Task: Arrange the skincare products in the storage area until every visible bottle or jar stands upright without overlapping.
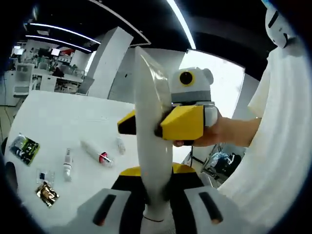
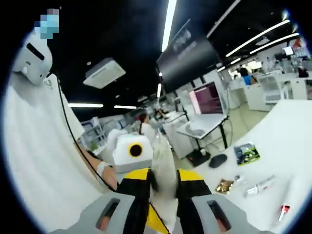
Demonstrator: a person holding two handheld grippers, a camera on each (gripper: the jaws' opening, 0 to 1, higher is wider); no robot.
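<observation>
While both grippers meet in mid-air above the table (image 1: 73, 122), a tall white tube (image 1: 151, 146) stands upright between them. In the left gripper view the left gripper (image 1: 157, 202) has its jaws clamped on the tube's lower end, and the right gripper (image 1: 158, 122), held by a hand (image 1: 219, 131), closes its yellow-and-black jaws on the tube's middle. In the right gripper view the right gripper (image 2: 161, 195) pinches the same tube (image 2: 163, 170), with the left gripper (image 2: 131, 153) just beyond it.

On the white table lie several small things, all flat and well apart: a green packet (image 1: 24, 147), a small white bottle (image 1: 67, 165), a red-capped tube (image 1: 97, 152), another little bottle (image 1: 120, 145), a gold sachet (image 1: 47, 193) and a small blue-printed sachet (image 1: 44, 175). The right gripper view shows the green packet (image 2: 246, 153), the gold sachet (image 2: 224, 185), a white bottle (image 2: 261, 185) and a red cap (image 2: 284, 210).

Around it is an open office with a black ceiling, long strip lights (image 2: 169, 24), white pillars (image 1: 109, 63), desks, and a monitor with a purple screen (image 2: 207, 97). A person in white (image 1: 278, 146) stands close by.
</observation>
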